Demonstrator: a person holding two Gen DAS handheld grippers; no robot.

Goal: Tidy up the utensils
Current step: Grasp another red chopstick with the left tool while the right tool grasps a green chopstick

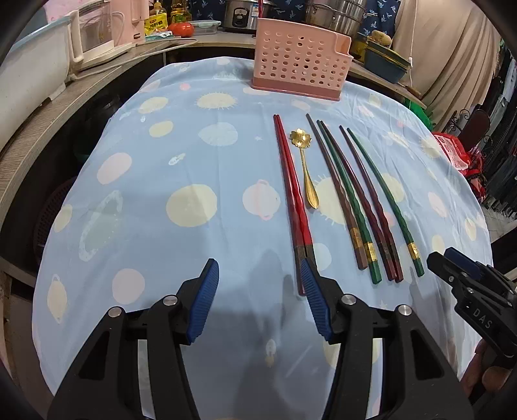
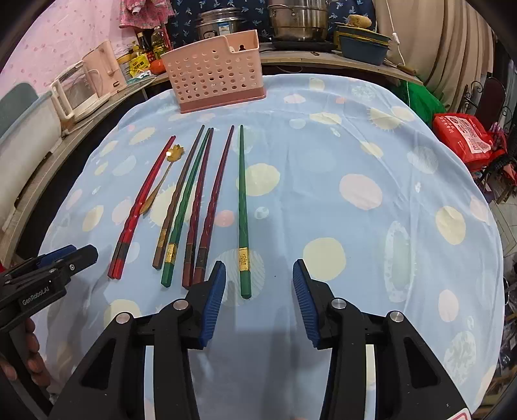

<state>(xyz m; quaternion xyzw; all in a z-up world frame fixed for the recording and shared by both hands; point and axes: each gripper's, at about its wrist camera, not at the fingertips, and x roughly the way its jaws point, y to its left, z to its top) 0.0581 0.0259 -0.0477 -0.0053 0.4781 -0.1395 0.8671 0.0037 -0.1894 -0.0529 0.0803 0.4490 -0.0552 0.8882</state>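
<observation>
A pink perforated utensil holder [image 1: 300, 61] [image 2: 213, 77] stands at the far end of the table. On the cloth lie a red chopstick pair [image 1: 292, 194] [image 2: 139, 206], a gold flower-bowled spoon [image 1: 305, 171] [image 2: 161, 184], a brown chopstick [image 1: 336, 194], a green one [image 1: 349, 206], two maroon ones [image 1: 371, 206] and a lone green chopstick [image 1: 384, 197] [image 2: 241, 210]. My left gripper [image 1: 257, 261] [image 2: 77, 252] is open, its right finger [image 1: 311, 290] over the red pair's near end. My right gripper [image 2: 260, 263] [image 1: 444, 257] is open above the lone green chopstick's near end.
A light blue tablecloth [image 2: 355, 161] with pastel spots covers the round table. Behind it a counter holds a kettle [image 2: 80, 87], oil bottles, steel pots [image 2: 297, 19] and a blue basin [image 2: 365, 45]. A red bag [image 2: 465, 139] sits off the right edge.
</observation>
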